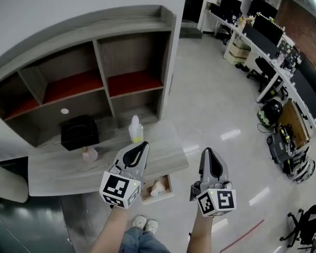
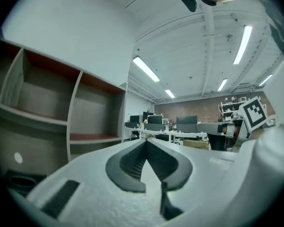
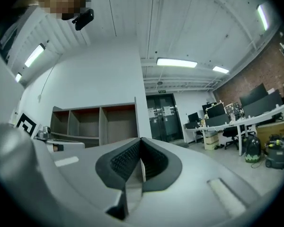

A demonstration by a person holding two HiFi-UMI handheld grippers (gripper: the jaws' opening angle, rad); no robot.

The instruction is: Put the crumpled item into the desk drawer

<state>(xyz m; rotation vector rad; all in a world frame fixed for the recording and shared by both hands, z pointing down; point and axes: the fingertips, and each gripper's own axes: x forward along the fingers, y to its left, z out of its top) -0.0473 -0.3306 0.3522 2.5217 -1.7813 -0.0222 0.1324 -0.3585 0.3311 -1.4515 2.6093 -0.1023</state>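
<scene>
Fingers (image 2: 132, 162) of my left gripper (image 1: 140, 147) are pressed together on nothing, and my right gripper (image 1: 210, 154) is likewise closed and empty. I hold both raised clear, since the crumpled item (image 1: 157, 188) lies in the open drawer (image 1: 170, 184) under the counter (image 1: 68, 167).

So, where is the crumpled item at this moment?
In the head view the crumpled item lies in the open desk drawer, low centre, just right of the left gripper.
</scene>
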